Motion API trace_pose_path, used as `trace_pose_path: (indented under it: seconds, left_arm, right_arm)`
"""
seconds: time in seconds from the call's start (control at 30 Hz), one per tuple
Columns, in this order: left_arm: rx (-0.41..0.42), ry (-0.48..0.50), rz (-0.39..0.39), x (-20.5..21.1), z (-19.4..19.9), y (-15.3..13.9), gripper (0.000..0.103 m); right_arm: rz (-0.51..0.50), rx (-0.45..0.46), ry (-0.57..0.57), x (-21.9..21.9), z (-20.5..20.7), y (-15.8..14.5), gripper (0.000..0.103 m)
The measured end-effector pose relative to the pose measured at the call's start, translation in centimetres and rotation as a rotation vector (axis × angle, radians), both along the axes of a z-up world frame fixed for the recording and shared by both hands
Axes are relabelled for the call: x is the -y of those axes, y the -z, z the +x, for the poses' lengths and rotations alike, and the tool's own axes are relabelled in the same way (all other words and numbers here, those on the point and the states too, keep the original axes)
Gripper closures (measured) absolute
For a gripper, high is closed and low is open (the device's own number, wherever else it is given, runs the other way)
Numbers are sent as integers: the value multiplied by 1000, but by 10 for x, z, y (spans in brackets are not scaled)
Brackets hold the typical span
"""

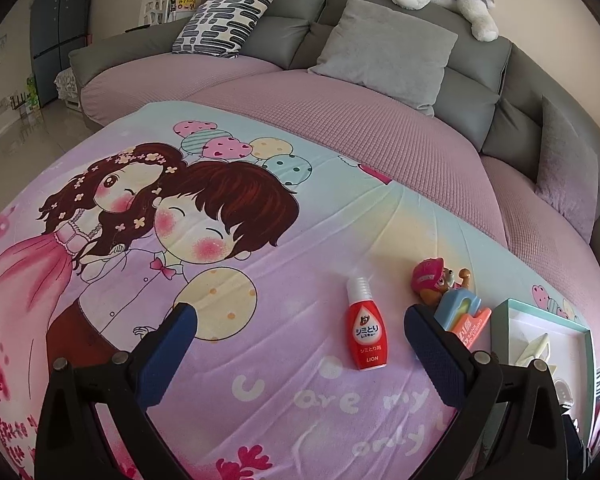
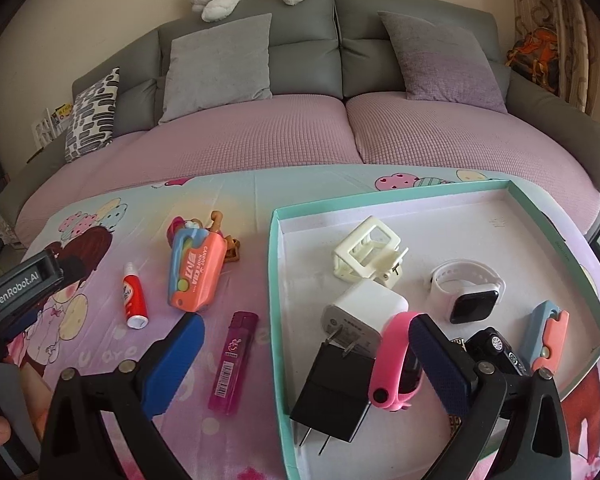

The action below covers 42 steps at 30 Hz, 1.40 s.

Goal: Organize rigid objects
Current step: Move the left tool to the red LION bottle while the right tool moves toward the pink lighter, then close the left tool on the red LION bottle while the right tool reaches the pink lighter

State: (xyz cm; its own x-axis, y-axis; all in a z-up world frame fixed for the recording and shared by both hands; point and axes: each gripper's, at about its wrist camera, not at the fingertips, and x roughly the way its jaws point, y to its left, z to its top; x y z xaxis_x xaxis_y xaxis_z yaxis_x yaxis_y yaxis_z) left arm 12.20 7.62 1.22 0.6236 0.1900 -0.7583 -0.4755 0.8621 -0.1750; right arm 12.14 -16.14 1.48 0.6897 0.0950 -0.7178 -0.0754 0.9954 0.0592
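My left gripper (image 1: 300, 320) is open above the cartoon blanket, with nothing between its fingers. A red stain-remover bottle (image 1: 366, 336) lies flat just inside its right finger. Beyond that finger sit a pink-hatted pup figure (image 1: 432, 276) and a blue-and-orange toy knife (image 1: 464, 312). My right gripper (image 2: 306, 324) is open too, straddling the left wall of the teal-rimmed tray (image 2: 276, 264). A pink lead case (image 2: 232, 360) lies on the blanket between its fingers. The red bottle (image 2: 134, 300) and the toy knife (image 2: 194, 272) lie further left.
The tray holds a white hair claw (image 2: 368, 252), a white charger (image 2: 364, 312), a black charger (image 2: 336, 392), a pink band (image 2: 392, 360), a white smartwatch (image 2: 468, 292), a black toy car (image 2: 496, 344) and a small toy knife (image 2: 548, 332). A sofa (image 2: 300, 140) runs behind.
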Motion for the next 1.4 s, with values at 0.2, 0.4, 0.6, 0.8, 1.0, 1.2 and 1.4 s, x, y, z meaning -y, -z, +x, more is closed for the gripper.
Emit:
trace_pose_path:
  seconds: [0.2,0.4,0.6,0.8,1.0,1.2,1.4]
  left_arm:
    - [7,5,5,-6,-2,-1,0]
    - [-9,22,-11,-8,0,4,0]
    - [-58,59,1,-4,8,16,0]
    - [-89,126,1,10,22,33,0]
    - [-143,170,34,21,38,53,1]
    - [-140,189,68,23,45,56,22]
    - [-114,237,67,28,50,53,47]
  right_arm:
    - [4,1,-20,-10,0,0,0]
    - [-19,-4,-46,-21,-1,2,0]
    - [-24,-6,-42,-21,-1,5,0]
    - [-28,-5,-31,-19,-1,5,0]
    - [-18,2,-33,-19,-2,3,0]
    - [-12,9,-29,-20,-2,2,0]
    - [-9,9,-27,-19,-2,3,0]
